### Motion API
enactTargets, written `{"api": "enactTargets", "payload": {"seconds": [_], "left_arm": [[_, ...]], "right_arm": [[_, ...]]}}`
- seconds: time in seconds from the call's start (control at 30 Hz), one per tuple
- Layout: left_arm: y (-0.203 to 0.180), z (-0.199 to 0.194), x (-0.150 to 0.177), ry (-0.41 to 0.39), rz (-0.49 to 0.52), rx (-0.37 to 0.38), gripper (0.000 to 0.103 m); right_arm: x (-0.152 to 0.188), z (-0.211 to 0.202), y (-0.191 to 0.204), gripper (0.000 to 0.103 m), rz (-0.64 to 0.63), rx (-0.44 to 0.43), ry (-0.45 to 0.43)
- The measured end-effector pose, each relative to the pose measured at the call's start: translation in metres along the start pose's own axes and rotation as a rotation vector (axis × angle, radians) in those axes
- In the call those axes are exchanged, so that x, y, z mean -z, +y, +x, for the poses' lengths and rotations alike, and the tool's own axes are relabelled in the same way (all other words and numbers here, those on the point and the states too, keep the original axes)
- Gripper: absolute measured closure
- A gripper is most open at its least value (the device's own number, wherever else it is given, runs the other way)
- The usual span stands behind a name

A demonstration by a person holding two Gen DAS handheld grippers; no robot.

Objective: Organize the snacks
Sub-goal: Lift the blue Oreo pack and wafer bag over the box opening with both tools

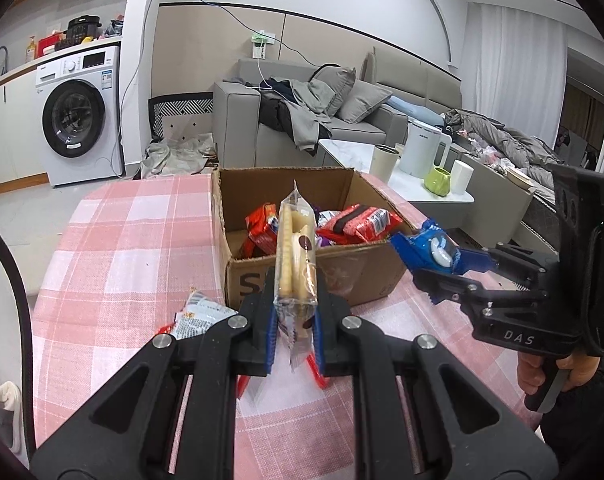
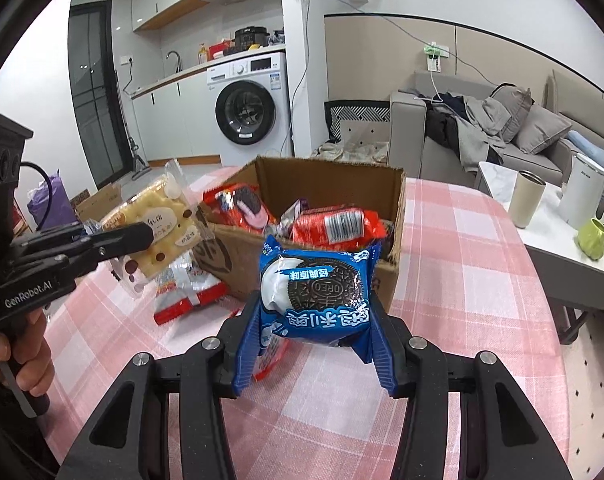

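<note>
My left gripper (image 1: 295, 320) is shut on a clear packet of cream sandwich biscuits (image 1: 295, 256), held upright above the table just in front of an open cardboard box (image 1: 302, 280). The same packet (image 2: 157, 220) shows in the right wrist view, left of the box (image 2: 398, 200). My right gripper (image 2: 314, 344) is shut on a blue Oreo packet (image 2: 318, 292), held near the box's front corner; it also shows in the left wrist view (image 1: 434, 252). The box holds several red snack packets (image 1: 362, 222) (image 2: 334, 224).
A pink checked tablecloth (image 1: 121, 248) covers the table. A red-and-white snack packet (image 2: 189, 292) lies on it left of the box, also in the left wrist view (image 1: 197, 314). A side table with a kettle (image 2: 586, 196) and cups stands to the right.
</note>
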State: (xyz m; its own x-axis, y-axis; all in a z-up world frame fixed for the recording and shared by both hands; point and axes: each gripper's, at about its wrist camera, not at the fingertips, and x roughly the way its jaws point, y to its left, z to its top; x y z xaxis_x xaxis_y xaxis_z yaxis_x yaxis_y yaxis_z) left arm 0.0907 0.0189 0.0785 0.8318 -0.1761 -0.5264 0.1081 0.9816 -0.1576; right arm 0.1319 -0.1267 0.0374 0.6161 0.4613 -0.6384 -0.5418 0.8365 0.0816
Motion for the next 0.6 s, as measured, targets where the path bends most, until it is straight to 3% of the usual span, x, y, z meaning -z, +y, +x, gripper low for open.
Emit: {"api": "enactTargets", "payload": {"seconds": [0.6], "left_arm": [[0.004, 0.012, -0.024, -0.012, -0.01, -0.026, 0.092]], "right_arm": [[-0.031, 0.007, -0.008, 0.054, 0.019, 0.015, -0.034]]}}
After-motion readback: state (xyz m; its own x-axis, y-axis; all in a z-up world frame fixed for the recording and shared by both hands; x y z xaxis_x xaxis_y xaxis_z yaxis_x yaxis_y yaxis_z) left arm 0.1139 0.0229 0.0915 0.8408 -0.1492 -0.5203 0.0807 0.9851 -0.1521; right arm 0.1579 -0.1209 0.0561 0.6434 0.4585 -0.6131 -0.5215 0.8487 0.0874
